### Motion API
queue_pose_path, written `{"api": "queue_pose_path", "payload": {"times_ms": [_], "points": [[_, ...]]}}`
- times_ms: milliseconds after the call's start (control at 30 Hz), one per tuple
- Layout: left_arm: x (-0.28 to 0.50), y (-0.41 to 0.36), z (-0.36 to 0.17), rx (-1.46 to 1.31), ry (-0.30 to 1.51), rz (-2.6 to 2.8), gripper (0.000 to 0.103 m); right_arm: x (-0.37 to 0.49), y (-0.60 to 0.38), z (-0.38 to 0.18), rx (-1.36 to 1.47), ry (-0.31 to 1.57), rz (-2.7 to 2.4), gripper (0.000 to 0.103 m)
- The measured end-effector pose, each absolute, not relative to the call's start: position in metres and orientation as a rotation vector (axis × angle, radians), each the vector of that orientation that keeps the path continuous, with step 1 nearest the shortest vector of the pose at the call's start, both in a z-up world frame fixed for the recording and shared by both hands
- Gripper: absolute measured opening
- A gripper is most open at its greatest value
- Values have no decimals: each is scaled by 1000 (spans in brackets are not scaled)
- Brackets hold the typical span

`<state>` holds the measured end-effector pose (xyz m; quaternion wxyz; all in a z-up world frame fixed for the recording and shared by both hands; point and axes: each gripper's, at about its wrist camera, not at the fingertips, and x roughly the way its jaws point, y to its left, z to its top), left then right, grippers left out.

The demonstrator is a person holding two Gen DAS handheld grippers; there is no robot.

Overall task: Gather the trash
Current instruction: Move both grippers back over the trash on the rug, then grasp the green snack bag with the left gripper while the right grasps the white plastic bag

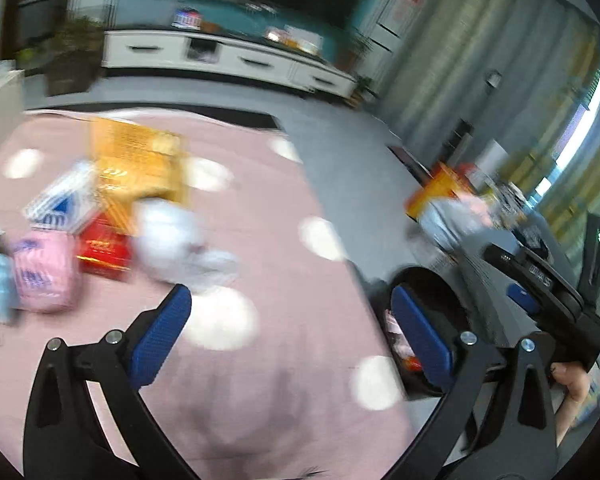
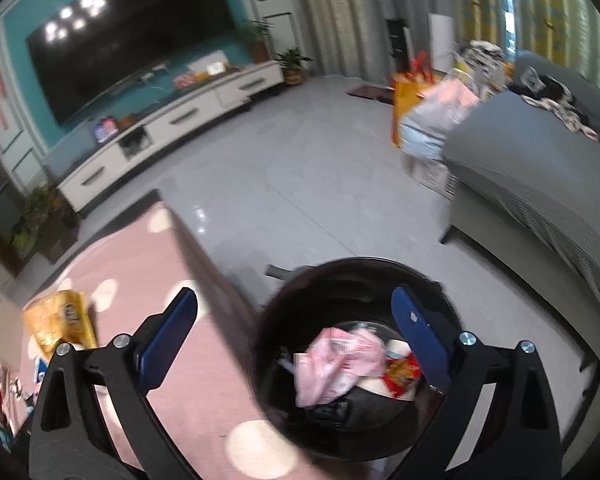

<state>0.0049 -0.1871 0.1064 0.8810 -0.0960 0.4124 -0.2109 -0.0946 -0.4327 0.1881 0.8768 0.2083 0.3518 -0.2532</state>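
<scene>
I am working over a pink worktop (image 1: 284,208) with pale spots, and from the right claw (image 2: 296,336) its edge runs just to the left, with grey floor beyond. Directly under that claw, between and a little beyond its blue pads (image 2: 418,332), stands the black bin (image 2: 268,320), already holding a crumpled pink wrapper (image 2: 336,364) and a red-and-yellow packet (image 2: 400,376). The right claw is spread wide and holds nothing, and nothing is pinched between its pads.

My left claw (image 1: 290,336) is equally wide apart and empty. Ahead of it and off to its left lies the remaining litter: a large yellow bag (image 1: 136,160), a white crumpled bag (image 1: 172,240) nearest the left pad, a red box (image 1: 104,248), a pink pack (image 1: 44,272) and a blue-and-white pack (image 1: 56,204). The picture is smeared, so their exact edges are hard to judge. The bin shows behind the left claw's right pad.

I judge the step in hand to be reaching for the next piece. To do it well I would bring the left claw forward and left, settle it until the view is sharp, straddle the white crumpled bag with both pads low to the worktop, and close only once the bag sits squarely between them
</scene>
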Motion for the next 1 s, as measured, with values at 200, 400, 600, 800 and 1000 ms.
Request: {"api": "queue_pose_path", "payload": {"times_ms": [200,400,600,800,1000], "points": [[9,-69,109,-198,815,-186,100,-73,-391,195,390,721,-433,97],[16,36,81,-323,842,33,100,-44,-346,180,372,755,-332,97],[28,82,61,-362,922,68,100,-19,-296,154,302,811,-213,97],[40,111,48,-394,944,99,100,-4,-260,129,248,876,-123,97],[51,113,31,-392,951,54,100,2,-246,115,264,919,-71,97]]}}
